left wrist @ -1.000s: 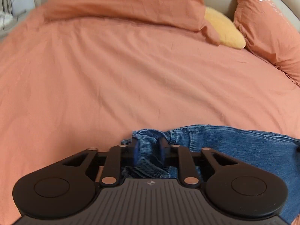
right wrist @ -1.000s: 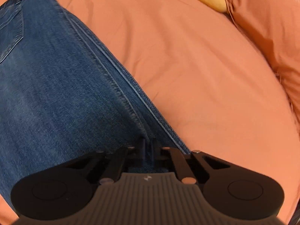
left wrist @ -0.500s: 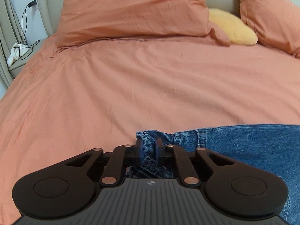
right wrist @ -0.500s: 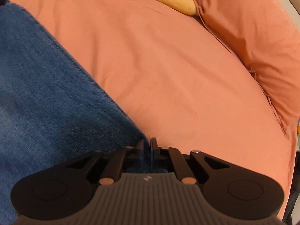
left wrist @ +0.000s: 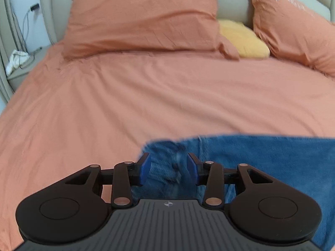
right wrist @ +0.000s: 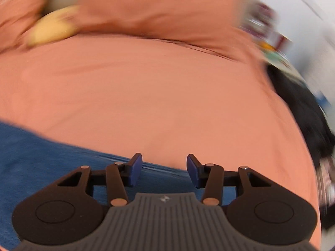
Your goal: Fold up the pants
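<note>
jeans (left wrist: 261, 161) laid flat on bed (left wrist: 146, 104), at 5 o'clock | left tongs (left wrist: 168, 168) just released, bunched denim between, unpressed | right tongs (right wrist: 164, 170) just released, empty | denim judged heavy, limp; best gripped at hems, waistband

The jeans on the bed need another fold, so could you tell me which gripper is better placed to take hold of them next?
Probably the left gripper: its just-opened jaws straddle a bunched end of the jeans. The right gripper, also just opened, sits at their edge, mostly over bare bedcover.
</note>
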A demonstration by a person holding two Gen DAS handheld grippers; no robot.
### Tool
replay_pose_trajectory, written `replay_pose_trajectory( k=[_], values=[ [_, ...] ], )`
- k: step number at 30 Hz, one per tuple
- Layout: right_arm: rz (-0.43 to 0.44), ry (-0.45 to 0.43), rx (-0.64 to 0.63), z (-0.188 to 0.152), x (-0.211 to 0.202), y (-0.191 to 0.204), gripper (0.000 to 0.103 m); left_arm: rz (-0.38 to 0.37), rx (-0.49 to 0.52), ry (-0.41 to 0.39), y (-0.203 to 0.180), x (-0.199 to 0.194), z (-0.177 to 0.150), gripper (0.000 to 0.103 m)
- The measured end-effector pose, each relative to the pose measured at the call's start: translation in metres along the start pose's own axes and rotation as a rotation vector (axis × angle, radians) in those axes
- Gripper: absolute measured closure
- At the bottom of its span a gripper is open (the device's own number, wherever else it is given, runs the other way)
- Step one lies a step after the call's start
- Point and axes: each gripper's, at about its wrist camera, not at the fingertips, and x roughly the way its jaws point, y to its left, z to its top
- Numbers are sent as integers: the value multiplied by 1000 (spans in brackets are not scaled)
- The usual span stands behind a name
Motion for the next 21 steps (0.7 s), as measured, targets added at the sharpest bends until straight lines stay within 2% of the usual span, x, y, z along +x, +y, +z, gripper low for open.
replay_pose_trajectory(
  k=[5,8,10,14,17,19,21],
  values=[
    [-123,32,237,-23,3,-98,60,67,42,65,-19,20,-15,62],
    [-125,38,352,-34,13,-137,61,123,56,122,-24,40,-21,64],
    [-99,41,436,-41,21,-156,61,133,33,141,-24,50,-24,64],
    [-24,54,602,-41,52,-175,61,178,58,168,-33,60,-22,62],
    [9,112,683,-33,84,-175,73,212,82,184,-40,65,-21,61],
    [5,150,718,-34,99,-174,73,224,83,189,-43,67,-21,61],
    [-4,164,764,-35,111,-177,79,232,80,189,-43,69,-23,59]
  ],
)
